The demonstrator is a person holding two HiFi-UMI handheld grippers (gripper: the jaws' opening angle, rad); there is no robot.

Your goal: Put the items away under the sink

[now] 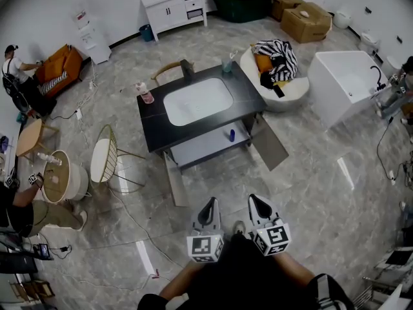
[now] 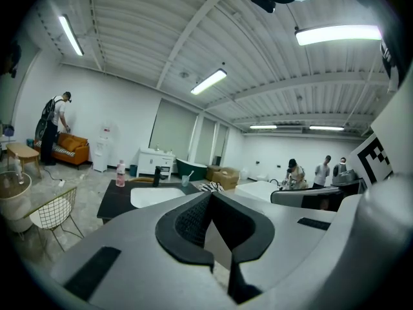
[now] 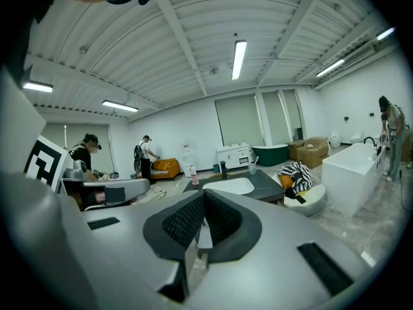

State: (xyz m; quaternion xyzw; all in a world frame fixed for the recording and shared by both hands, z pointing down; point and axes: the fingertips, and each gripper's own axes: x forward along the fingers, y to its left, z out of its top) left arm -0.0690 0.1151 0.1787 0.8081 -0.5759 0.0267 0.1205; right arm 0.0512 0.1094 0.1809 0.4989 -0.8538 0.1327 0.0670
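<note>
**Sink unit.** Stands mid-floor, well apart from the person. It has a black counter [image 1: 153, 123], a white basin [image 1: 197, 100] and a dark tap [image 1: 187, 68] at the back edge.

**On top, not yet stowed.**
- One pink bottle [image 1: 145, 93], upright, near the counter's left end.
- One cup [image 1: 227, 64] with a toothbrush standing in it, at the far right corner.

**Under the sink.** Both doors are swung open, the left door [image 1: 174, 185] and right door [image 1: 270, 144] splayed low over the floor. A pale shelf [image 1: 205, 148] bears one small blue object [image 1: 231, 135], upright, towards its right side.

**Left gripper [image 1: 210, 203].** Fingers together, nothing between them.

**Right gripper [image 1: 257, 200].** Fingers together, likewise empty. The two are held side by side before the person, pointing at the unit.

**Hazards, as I judge them.**
- A loose cable [image 1: 134, 225] trails over the floor between person and unit and could snag a foot on the approach.
- The open doors sit where a knee or a gripper could knock them.
- The bottle stands close to the edge, so a glancing touch from fingers opened late could tip it off.
- The cup looks top-heavy with the toothbrush and may spill if gripped high.
</note>
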